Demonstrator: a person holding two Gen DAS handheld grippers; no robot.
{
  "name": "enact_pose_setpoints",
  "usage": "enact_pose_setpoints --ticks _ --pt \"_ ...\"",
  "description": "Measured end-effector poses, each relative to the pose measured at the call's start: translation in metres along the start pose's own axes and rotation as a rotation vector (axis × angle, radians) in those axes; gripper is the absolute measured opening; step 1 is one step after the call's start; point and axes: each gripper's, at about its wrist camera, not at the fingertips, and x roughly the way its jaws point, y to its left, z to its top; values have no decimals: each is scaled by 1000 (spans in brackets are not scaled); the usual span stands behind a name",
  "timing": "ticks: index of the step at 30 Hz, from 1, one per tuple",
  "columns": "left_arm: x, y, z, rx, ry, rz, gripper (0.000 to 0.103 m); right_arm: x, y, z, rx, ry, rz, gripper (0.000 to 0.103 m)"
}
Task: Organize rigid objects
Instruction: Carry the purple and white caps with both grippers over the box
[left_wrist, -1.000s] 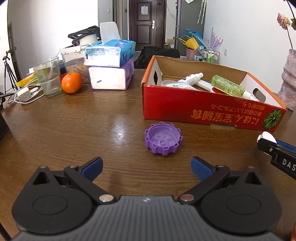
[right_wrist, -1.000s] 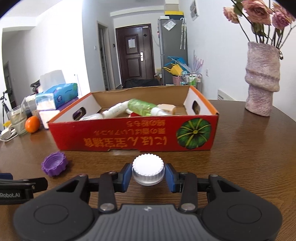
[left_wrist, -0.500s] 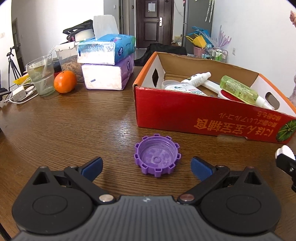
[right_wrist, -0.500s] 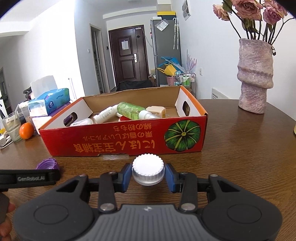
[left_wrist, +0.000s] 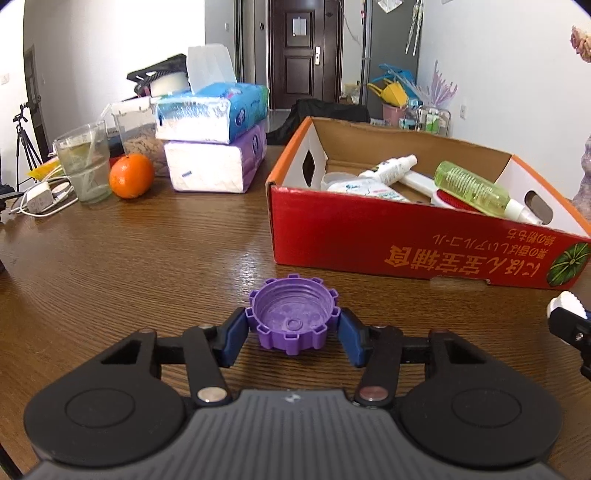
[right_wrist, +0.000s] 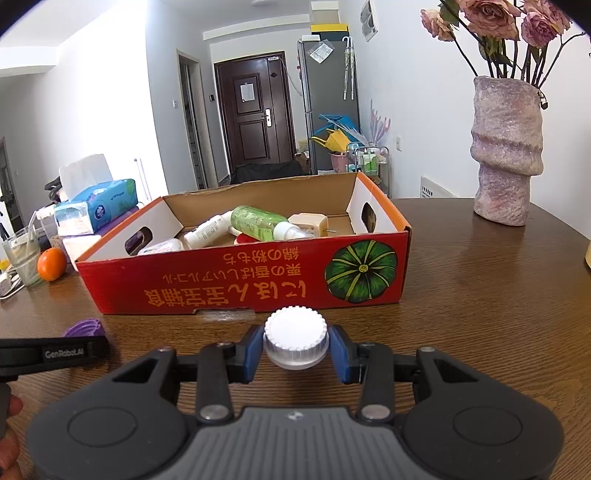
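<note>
Brown wood of a round table (left_wrist: 147, 258) fills the lower part of both views, and a dark door stands far behind in a white room.

Between the blue pads of the left gripper (left_wrist: 291, 334) sits the purple cap (left_wrist: 292, 318), open side up, resting on the table. The jaws are closing on it, and the pads (left_wrist: 236, 334) already touch its toothed rim on both sides, so the pinch looks nearly complete. I think the cap is taken across its widest part because the teeth give the pads something to bite on.

The right gripper (right_wrist: 296, 347) pinches the white cap (right_wrist: 296, 338) by its ribbed sides, top face up. It seems to be held a little above the wood, though I cannot tell this for sure. It waits just in front of the red cardboard box (right_wrist: 243, 284), probably so that both caps can go in together.

Inside this box lie already a green bottle (right_wrist: 258, 221), a white bottle (right_wrist: 208, 230) and some smaller things, so it looks to be the collecting place.

Further to the left, well apart from the box, stand an orange (left_wrist: 131, 181), a glass (left_wrist: 85, 162) and two stacked tissue packs (left_wrist: 214, 147). At the right a stone-like vase (right_wrist: 506, 151) holds flowers.
</note>
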Motion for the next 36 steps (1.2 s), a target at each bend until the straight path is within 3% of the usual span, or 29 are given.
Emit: enact_pose_setpoints --ticks 16,36 --pt "-38 -13 -12 33 -70 -43 54 -14 2 -1 -10 -25 38 39" --pt "-69 -23 -9 64 -156 -78 54 -50 12 1 -56 -118 100 39"
